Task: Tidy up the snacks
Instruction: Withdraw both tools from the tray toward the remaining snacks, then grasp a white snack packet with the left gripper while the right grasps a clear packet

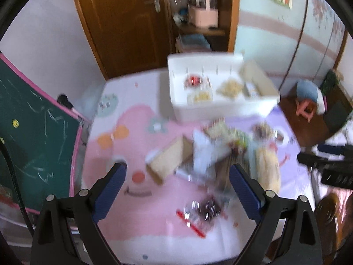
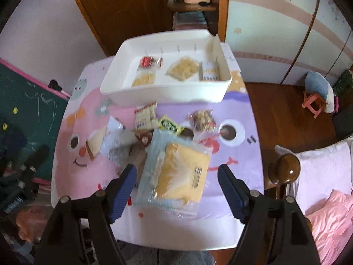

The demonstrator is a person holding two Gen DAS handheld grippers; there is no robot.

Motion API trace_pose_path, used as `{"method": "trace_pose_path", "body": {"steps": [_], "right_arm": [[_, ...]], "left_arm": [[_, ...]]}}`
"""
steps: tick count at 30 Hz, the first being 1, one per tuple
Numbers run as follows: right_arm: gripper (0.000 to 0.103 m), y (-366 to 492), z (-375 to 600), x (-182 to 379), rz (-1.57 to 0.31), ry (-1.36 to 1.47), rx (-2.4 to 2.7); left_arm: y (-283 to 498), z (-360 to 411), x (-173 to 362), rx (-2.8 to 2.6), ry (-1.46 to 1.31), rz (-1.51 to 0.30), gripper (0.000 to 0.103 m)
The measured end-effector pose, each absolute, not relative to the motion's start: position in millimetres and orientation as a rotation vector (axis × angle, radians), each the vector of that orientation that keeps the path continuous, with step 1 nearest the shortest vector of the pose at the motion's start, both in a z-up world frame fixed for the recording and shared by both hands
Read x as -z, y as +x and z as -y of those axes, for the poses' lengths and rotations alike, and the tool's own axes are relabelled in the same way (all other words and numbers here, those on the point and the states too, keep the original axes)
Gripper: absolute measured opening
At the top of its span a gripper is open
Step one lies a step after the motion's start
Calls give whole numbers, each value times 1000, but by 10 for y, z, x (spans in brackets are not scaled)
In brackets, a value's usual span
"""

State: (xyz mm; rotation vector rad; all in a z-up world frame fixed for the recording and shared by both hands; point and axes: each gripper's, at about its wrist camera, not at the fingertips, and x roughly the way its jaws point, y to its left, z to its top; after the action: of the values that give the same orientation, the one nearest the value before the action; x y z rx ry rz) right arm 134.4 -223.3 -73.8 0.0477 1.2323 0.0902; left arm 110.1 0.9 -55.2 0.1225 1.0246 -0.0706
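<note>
A white bin stands at the far side of the table and holds several snack packets; it also shows in the left wrist view. A pile of loose snacks lies in front of it, with a large yellow cake pack nearest. My right gripper is open, above and around that pack. My left gripper is open and empty above the pile, near a dark packet with a red strip. The left view is blurred.
The table has a pink and purple cartoon cover. A green chalkboard stands at the left. A bed with pink bedding and a brown bedpost knob are at the right. A door and shelf are behind.
</note>
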Motion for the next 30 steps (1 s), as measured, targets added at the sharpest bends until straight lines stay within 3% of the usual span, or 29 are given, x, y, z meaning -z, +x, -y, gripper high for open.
{"method": "trace_pose_path", "body": {"steps": [13, 30], "right_arm": [[76, 663, 1976, 1373, -1214, -145, -199], [76, 543, 1737, 2112, -994, -477, -3]], "left_arm": [[824, 77, 1691, 189, 189, -1225, 94], [850, 350, 2277, 224, 271, -1231, 94]]}}
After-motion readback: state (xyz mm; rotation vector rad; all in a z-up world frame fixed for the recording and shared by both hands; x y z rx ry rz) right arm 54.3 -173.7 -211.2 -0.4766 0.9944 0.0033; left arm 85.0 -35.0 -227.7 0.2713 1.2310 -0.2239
